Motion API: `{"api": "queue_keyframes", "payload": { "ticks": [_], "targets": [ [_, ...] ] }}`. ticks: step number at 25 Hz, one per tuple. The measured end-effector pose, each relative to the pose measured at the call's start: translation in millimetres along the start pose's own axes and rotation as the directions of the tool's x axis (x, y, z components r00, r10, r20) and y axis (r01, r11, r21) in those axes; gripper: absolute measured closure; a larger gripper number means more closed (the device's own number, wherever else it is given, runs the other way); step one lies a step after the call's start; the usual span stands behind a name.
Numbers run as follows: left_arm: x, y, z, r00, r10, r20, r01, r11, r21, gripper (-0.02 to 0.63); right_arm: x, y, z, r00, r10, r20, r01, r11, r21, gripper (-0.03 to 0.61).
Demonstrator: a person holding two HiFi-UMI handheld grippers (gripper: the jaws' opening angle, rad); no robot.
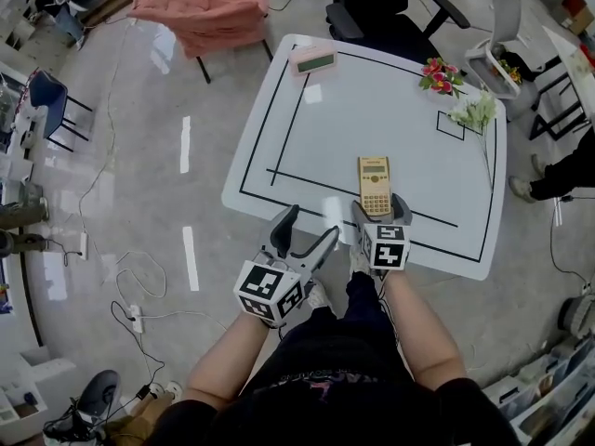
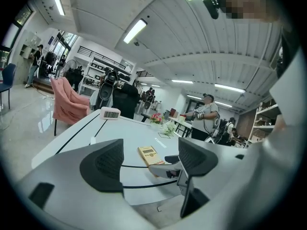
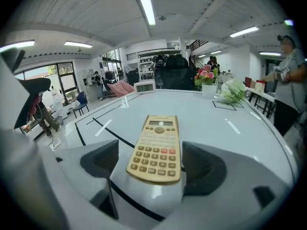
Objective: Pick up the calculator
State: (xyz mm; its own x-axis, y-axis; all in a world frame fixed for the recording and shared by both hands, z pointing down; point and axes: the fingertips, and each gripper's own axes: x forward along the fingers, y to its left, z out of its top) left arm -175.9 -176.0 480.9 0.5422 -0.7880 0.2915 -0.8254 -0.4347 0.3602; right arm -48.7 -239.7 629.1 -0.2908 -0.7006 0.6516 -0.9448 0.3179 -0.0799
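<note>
The right gripper (image 1: 379, 210) stands with its jaws spread wide, and the near end of the yellow calculator (image 3: 156, 147) lies between them with its keys facing up. The calculator rests flat on the white table (image 1: 372, 110) and extends away from that gripper, with neither pad seen pressing on it. The left gripper (image 1: 307, 230) is just beside the right one at the table's near edge, jaws likewise spread with nothing between them, and the calculator lies ahead of it and to its right.
</note>
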Motion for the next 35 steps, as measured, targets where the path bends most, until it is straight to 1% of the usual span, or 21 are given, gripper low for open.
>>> {"api": "queue_keyframes", "payload": {
  "ticks": [4, 6, 10, 15, 18, 25, 29, 35],
  "targets": [
    [8.3, -3.2, -5.0, 1.000, -0.003, -0.014, 0.003, 1.000, -0.009, 0.267, 9.1, -5.7, -8.2, 0.998, -0.042, -0.037, 0.041, 0.999, -0.027, 0.179],
    [12.2, -4.2, -6.3, 1.000, -0.004, -0.020, 0.004, 1.000, -0.011, 0.267, 11.5, -6.9, -10.7, 0.997, -0.046, -0.058, 0.044, 0.998, -0.039, 0.179],
    [20.7, -6.2, -9.6, 1.000, -0.008, -0.030, 0.007, 1.000, -0.020, 0.267, 12.6, -5.2, -14.7, 0.994, -0.031, -0.101, 0.024, 0.997, -0.067, 0.182],
    [34.0, -8.2, -16.3, 0.999, -0.016, -0.050, 0.014, 0.999, -0.035, 0.267, 12.7, -3.9, -13.3, 0.993, 0.011, -0.119, -0.018, 0.998, -0.058, 0.189],
    [42.6, -8.4, -21.9, 0.997, -0.022, -0.069, 0.018, 0.998, -0.056, 0.267, 11.7, -5.8, -12.7, 0.991, 0.041, -0.125, -0.046, 0.998, -0.035, 0.192],
    [66.0, -2.5, -40.0, 0.992, -0.032, -0.122, 0.018, 0.993, -0.120, 0.267, 10.9, -8.3, -12.2, 0.983, 0.128, -0.131, -0.122, 0.991, 0.051, 0.195],
    [82.4, -3.7, -47.5, 0.987, -0.048, -0.153, 0.026, 0.989, -0.143, 0.267, 8.3, -9.2, -10.1, 0.975, 0.179, -0.132, -0.167, 0.981, 0.095, 0.195],
    [112.1, -2.4, -60.0, 0.977, -0.069, -0.204, 0.026, 0.979, -0.204, 0.270, 5.6, -10.6, -8.1, 0.957, 0.263, -0.125, -0.244, 0.958, 0.149, 0.195]
  ]
}}
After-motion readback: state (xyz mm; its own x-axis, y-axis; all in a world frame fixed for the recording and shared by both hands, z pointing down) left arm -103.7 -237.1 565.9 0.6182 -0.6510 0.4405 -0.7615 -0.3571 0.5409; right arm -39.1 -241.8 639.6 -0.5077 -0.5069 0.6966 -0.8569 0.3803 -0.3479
